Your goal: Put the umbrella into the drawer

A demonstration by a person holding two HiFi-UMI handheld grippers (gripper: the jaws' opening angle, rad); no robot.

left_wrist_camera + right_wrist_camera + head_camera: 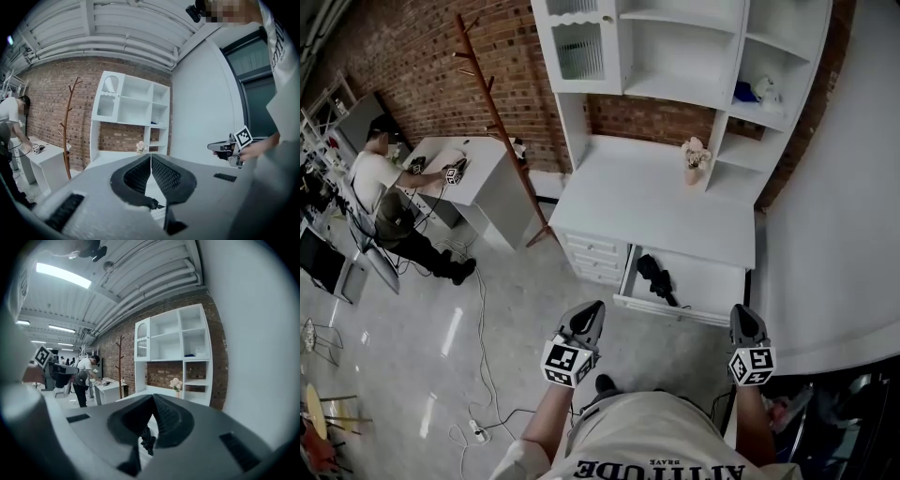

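Observation:
The black folded umbrella (pixel 655 277) lies inside the open white drawer (pixel 712 293) of the desk, at the drawer's left end. My left gripper (pixel 592 309) hovers in front of the drawer, to its left, with jaws together and nothing in them. My right gripper (pixel 743 312) hangs by the drawer's right front corner, also shut and empty. In the right gripper view the jaws (pixel 153 397) meet at the tip and the umbrella (pixel 148 439) shows below them. The left gripper view shows its closed jaws (pixel 151 156) and the right gripper (pixel 224 147) off to the right.
The white desk (pixel 647 202) carries a hutch of shelves and a vase of flowers (pixel 695 159). A wooden coat stand (pixel 499 117) stands left of it. A person (pixel 384 192) works at a white table (pixel 478 178). Cables and a power strip (pixel 476 433) lie on the floor.

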